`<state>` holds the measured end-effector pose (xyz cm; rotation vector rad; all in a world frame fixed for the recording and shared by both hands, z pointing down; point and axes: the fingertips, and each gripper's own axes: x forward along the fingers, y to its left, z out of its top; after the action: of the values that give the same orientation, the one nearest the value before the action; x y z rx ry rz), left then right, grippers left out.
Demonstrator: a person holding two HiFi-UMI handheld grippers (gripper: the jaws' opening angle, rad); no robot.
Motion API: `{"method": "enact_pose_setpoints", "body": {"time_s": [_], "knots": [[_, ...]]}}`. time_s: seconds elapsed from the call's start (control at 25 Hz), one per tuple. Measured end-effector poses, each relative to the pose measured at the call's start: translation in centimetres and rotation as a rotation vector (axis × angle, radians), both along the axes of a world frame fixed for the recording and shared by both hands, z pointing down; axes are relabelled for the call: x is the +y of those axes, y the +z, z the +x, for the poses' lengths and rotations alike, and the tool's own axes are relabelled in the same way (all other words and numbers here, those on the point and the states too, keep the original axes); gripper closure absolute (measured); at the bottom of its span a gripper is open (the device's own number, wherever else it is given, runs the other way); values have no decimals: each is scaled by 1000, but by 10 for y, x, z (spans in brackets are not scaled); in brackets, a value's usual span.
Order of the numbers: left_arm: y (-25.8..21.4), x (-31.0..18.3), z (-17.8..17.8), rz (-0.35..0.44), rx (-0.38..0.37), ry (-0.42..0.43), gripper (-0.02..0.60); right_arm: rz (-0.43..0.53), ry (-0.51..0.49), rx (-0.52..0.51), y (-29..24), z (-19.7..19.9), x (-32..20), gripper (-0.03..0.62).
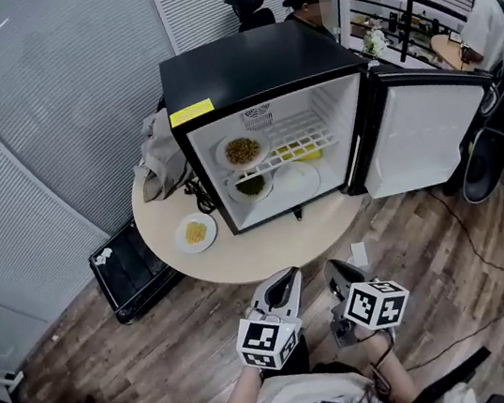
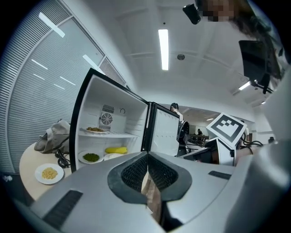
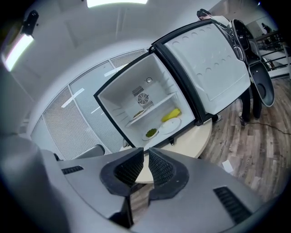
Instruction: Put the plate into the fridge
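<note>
The left tool (image 1: 291, 277) (image 2: 148, 157) is held low in front of the table (image 1: 269, 252), its jaws closed together with nothing between them. The right tool (image 1: 337, 268) (image 3: 146, 152) is just beside it. Its jaws stand a narrow gap apart, and they too are empty. Both point toward the fridge (image 1: 249, 63) and neither touches anything.

The plate (image 1: 196, 233) (image 2: 49, 173), with a heap of yellow food on it, sits on the table outside the fridge. It is just beside the fridge's left front corner and well apart from both tools.

The fridge stands on the round table with its door (image 1: 421, 131) swung wide to the right. On its wire shelf (image 1: 294, 137) lies a dish of brownish food (image 1: 243, 151). Below, on the fridge floor, a dish of greens (image 1: 250, 185) sits beside a bare white dish (image 1: 296, 180), with a yellow item (image 1: 299, 151) behind them.

A grey cloth (image 1: 161, 153) is bunched on the table left of the fridge, with a black cable (image 1: 199, 196) between it and the fridge wall. A black case (image 1: 130, 267) lies on the wood floor by the table's left edge, and a scrap of paper (image 1: 359, 253) lies on the floor near the right tool. People are behind the fridge and at the far right.
</note>
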<state>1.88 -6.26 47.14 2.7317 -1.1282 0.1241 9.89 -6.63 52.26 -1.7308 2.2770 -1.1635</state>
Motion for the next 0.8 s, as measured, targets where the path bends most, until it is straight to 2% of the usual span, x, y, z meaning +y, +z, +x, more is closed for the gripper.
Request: {"method": "enact_pose_setpoints", "body": {"time_s": [0.52, 0.8], "knots": [[7, 73, 3, -4, -26, -6, 569, 18, -33, -6, 4, -2, 70, 569], [9, 94, 4, 1, -40, 7, 569, 38, -33, -9, -3, -3, 84, 577]]}}
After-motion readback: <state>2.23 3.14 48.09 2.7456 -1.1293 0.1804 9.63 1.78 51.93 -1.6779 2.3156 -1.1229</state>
